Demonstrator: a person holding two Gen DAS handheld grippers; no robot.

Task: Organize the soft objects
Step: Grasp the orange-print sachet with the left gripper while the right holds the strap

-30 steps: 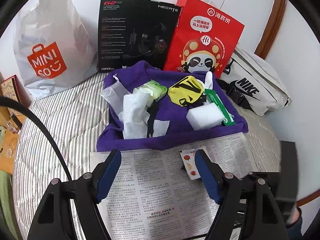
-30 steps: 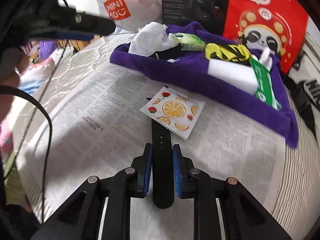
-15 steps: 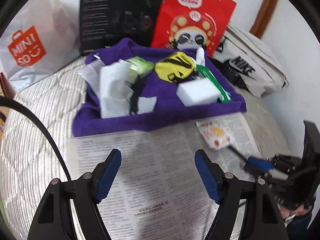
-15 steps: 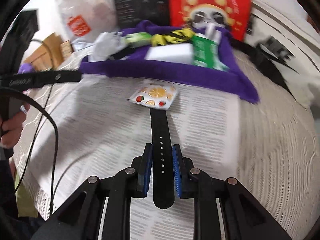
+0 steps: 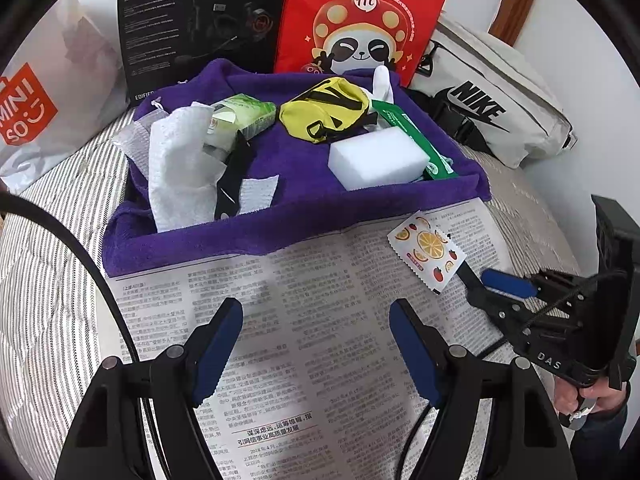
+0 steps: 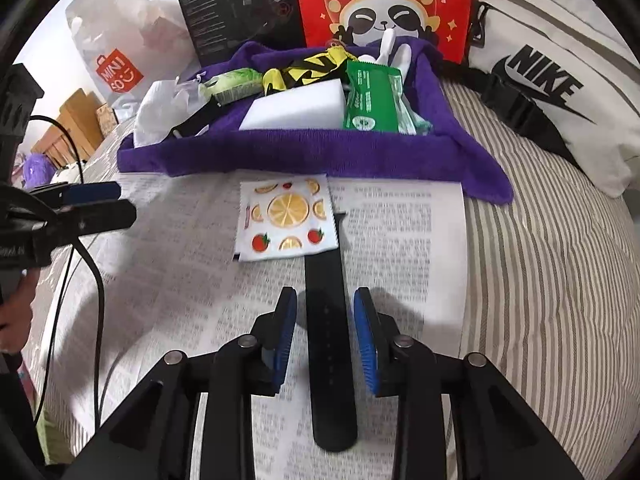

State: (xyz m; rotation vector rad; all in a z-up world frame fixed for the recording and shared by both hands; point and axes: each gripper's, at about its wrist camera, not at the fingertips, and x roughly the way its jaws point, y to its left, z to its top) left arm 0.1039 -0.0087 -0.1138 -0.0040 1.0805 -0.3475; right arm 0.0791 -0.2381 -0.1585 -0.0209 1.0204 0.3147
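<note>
Flanking a black strap (image 6: 329, 344) untouched, right tongs (image 6: 325, 332) have just been spreading; left tongs (image 5: 316, 354) gape beside NIKE bag (image 5: 492, 116).

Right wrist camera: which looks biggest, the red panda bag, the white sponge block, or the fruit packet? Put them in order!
As they look there:
1. Red panda bag, biggest, though cut off at the top.
2. and 3. White sponge block and fruit packet look about alike; the packet lies nearer the camera, so I won't rank them.

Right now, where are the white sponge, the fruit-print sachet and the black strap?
sponge (image 5: 376, 156), left wrist view, top face.
sachet (image 6: 286, 216), right wrist view, orange slice print.
strap (image 6: 330, 344), right wrist view, middle, between open jaws.
</note>
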